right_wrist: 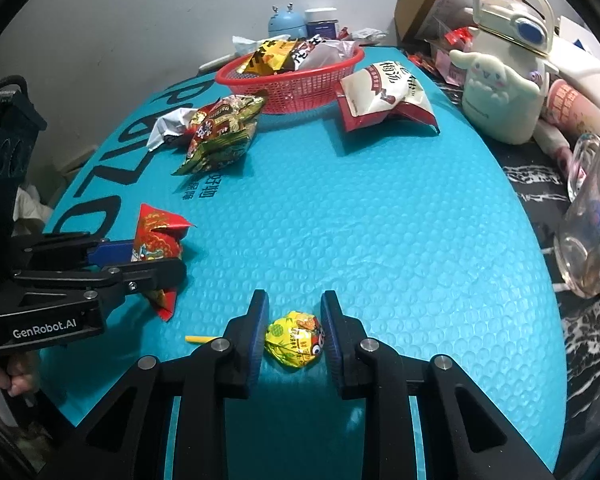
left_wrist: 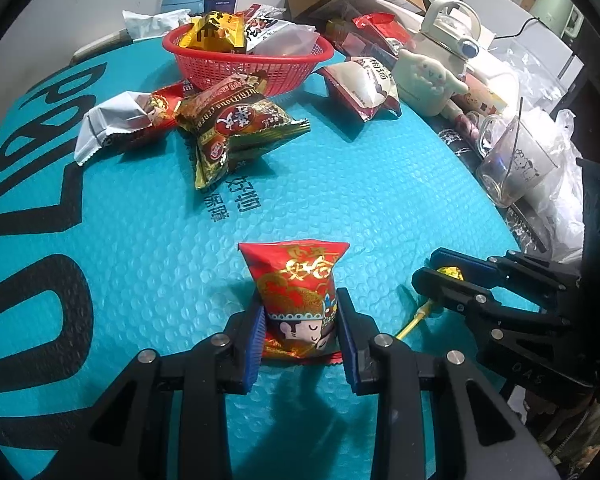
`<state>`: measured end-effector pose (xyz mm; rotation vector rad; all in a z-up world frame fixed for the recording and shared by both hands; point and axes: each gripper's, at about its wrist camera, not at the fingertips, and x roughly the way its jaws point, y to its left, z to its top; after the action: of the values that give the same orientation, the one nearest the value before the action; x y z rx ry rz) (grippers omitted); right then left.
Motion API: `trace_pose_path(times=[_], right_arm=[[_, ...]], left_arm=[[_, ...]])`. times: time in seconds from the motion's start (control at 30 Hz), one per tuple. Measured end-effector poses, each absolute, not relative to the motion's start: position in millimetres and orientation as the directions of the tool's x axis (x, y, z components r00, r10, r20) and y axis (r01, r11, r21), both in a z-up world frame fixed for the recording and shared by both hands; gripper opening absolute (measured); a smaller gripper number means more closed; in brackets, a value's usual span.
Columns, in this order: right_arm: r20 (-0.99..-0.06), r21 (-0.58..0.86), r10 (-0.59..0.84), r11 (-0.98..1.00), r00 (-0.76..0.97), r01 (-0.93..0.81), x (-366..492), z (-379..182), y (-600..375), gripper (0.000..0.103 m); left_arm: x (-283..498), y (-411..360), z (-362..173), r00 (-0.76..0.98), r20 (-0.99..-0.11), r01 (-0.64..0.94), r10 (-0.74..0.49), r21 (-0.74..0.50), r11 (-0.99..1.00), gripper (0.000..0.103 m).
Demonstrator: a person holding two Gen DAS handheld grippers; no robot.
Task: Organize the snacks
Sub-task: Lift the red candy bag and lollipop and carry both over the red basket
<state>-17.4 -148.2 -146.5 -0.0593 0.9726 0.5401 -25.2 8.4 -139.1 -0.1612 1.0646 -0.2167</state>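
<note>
A: What are your claws doing?
B: My left gripper (left_wrist: 300,320) is clamping the red snack packet (left_wrist: 300,292) between its pads; my right gripper (right_wrist: 294,336) is squeezing the yellow lollipop (right_wrist: 294,338), the red basket (right_wrist: 288,80) sitting far ahead.

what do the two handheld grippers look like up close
Both the left gripper and right gripper are matte black plastic linkages with silver pivot bolts, and their fingers carry ribbed blue pads. The left one's body bears white "GenRobot.AI" lettering.
</note>
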Motion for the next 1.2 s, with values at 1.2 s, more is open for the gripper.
trace_pose_path(times=[1.2], right_arm=[[-0.65, 0.126, 0.469, 0.843, 0.598, -0.523, -12.5, -41.7, -165.5, 0.027]], left_arm=[[-11.6, -9.5, -30.1, 0.652, -0.684, 0.246, -0.328, -0.218, 0.944, 0.032]])
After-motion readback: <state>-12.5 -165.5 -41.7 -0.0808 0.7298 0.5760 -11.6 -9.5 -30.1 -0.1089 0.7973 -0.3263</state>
